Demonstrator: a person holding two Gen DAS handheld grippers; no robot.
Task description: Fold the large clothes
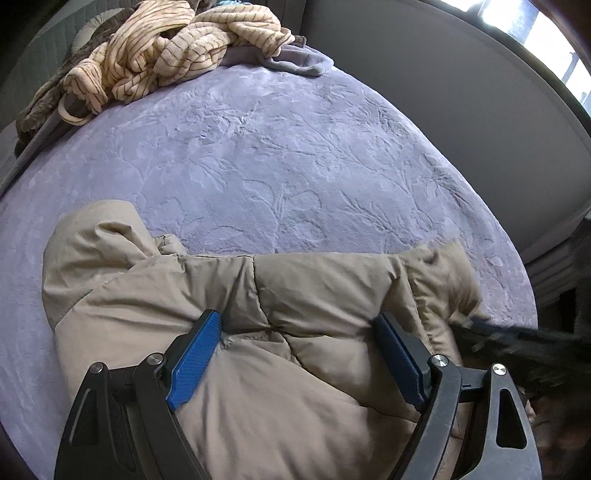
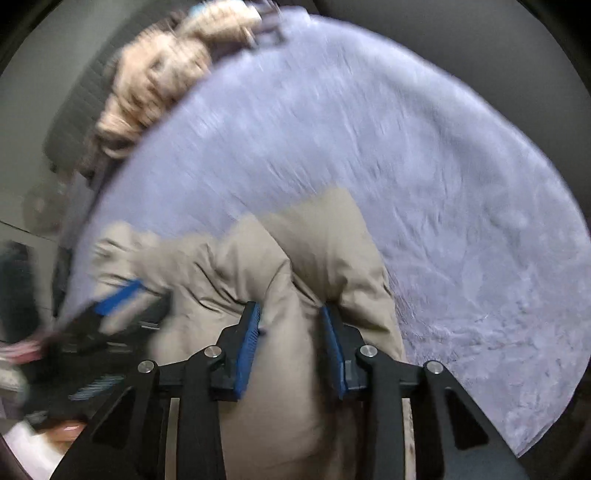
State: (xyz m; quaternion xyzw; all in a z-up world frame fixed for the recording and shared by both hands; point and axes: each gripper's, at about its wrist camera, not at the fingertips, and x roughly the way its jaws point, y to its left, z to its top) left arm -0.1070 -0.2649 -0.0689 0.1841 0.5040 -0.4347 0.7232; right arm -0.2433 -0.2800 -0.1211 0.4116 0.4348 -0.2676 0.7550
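Observation:
A beige puffer jacket (image 1: 258, 317) lies bunched on the near part of a bed with a lavender embossed blanket (image 1: 280, 155). My left gripper (image 1: 297, 319) is wide open, its blue pads (image 1: 195, 362) resting on the jacket's padded body. My right gripper (image 2: 291, 314) has its jaws pressed into a thick fold of the jacket (image 2: 295, 266). The right wrist view is motion-blurred. The left gripper shows as a blur in the right wrist view (image 2: 110, 306), and the right gripper as a dark blur in the left wrist view (image 1: 517, 343).
A heap of cream striped clothing (image 1: 166, 48) and a brown garment (image 1: 48, 99) lie at the far left of the bed. A grey wall (image 1: 443, 92) runs along the bed's right side, with a bright window (image 1: 535, 33) beyond.

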